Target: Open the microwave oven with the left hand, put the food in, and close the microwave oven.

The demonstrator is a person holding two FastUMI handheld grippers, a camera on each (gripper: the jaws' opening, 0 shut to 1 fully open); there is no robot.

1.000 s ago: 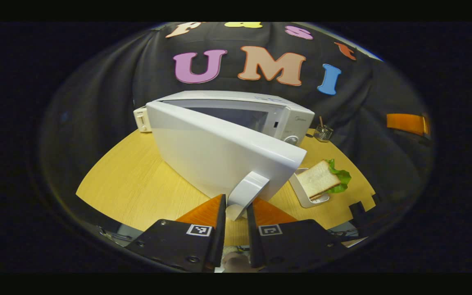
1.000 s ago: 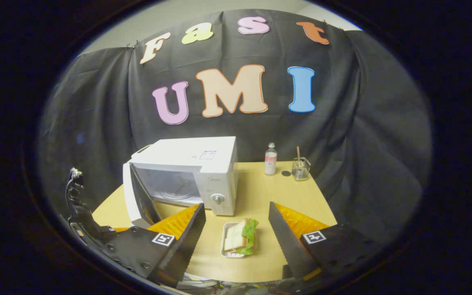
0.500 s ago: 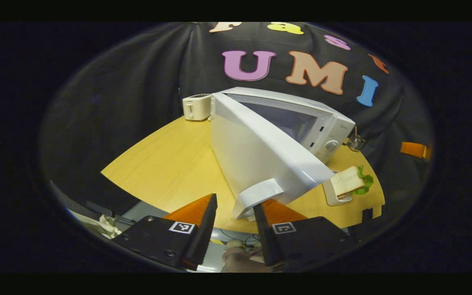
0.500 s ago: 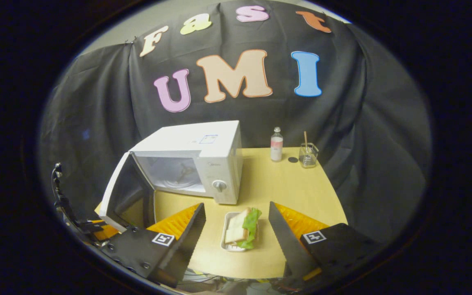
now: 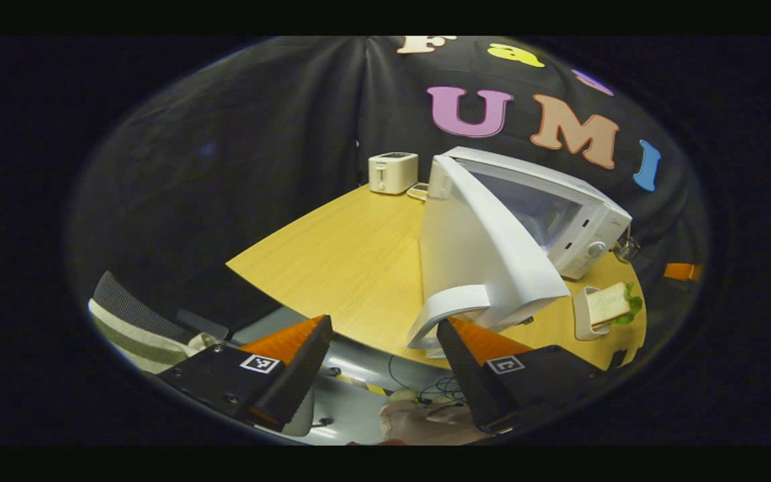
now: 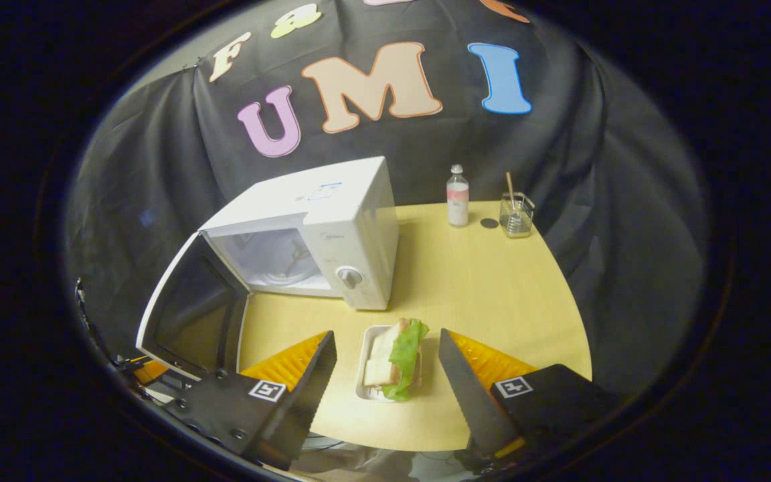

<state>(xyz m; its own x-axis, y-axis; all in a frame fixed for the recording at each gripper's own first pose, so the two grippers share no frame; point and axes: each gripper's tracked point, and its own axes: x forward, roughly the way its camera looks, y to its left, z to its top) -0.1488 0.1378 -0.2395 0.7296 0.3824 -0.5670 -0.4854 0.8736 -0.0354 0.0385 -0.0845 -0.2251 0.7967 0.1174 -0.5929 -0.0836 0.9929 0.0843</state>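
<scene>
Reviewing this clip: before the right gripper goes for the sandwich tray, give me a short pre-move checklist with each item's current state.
1. Microwave door swung wide, cavity exposed: ok.
2. Left gripper open, door handle between its fingers but not clamped: ok.
3. Right gripper open, fingers either side of the tray: ok.
4. Sandwich lying on the tray, upright enough to lift: ok.
5. Table path from tray to microwave free of obstacles: ok.
6. Cavity tall enough for the sandwich: cannot tell.
</scene>
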